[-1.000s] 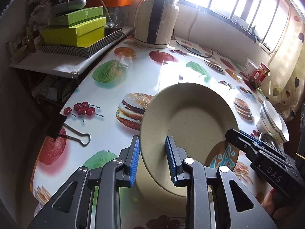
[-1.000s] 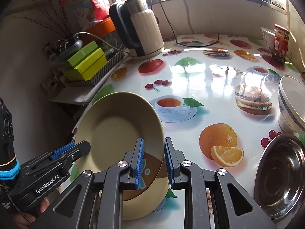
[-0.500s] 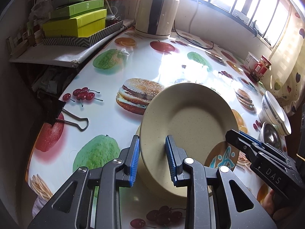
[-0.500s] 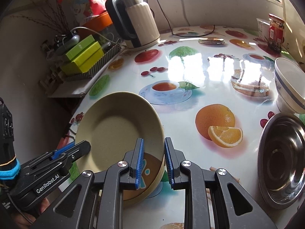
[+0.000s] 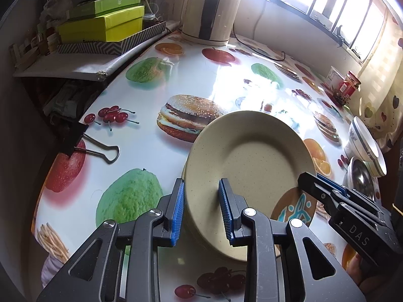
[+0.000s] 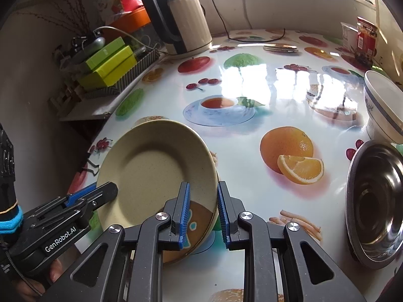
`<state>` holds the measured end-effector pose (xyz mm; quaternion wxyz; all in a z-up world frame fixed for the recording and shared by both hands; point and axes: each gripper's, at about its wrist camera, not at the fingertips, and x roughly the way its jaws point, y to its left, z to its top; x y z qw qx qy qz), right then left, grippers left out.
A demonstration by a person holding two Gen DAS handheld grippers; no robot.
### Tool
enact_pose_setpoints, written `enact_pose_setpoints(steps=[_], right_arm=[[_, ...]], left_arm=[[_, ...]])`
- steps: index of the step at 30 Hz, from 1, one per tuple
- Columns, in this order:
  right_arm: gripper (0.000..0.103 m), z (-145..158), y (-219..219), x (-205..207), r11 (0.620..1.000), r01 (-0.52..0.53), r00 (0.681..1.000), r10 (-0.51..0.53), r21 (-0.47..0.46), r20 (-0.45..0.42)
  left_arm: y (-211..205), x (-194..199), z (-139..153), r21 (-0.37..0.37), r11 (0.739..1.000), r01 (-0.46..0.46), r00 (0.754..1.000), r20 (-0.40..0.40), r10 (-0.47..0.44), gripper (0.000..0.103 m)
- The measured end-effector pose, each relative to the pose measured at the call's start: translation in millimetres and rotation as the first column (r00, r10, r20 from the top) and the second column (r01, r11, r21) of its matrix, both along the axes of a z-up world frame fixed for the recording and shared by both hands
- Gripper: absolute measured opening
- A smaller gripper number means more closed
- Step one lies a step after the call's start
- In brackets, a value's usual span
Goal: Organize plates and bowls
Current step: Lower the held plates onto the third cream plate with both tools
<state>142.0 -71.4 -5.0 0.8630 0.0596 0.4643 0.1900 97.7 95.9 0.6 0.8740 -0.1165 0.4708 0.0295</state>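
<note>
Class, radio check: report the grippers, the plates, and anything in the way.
Left gripper and right gripper both shut on beige plate, tilted over patterned plate. Steel bowl and white bowl to the right.

Lower plate [image 6: 199, 224] perhaps mostly hidden

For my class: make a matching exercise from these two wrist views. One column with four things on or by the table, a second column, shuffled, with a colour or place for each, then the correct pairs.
Things:
1. plate
2. metal bowl
3. kettle
4. binder clip

Descriptions:
A. shiny steel, at the table's right edge
B. beige, gripped on both sides by the grippers
C. black, clipped at the table's left edge
D. cream and black, at the far end beside the window

Pairs: 1-B, 2-A, 3-D, 4-C
</note>
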Motion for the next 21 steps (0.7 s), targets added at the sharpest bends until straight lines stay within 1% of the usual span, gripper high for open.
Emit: enact_pose_setpoints(steps=[21], right_arm=[[0.024, -0.2, 4.0, -1.0, 1.0, -0.001, 1.0, 0.001, -0.024, 0.026]], left_arm=[[0.5, -0.2, -1.2, 0.013, 1.0, -0.001, 1.0, -0.002, 0.001, 0.028]])
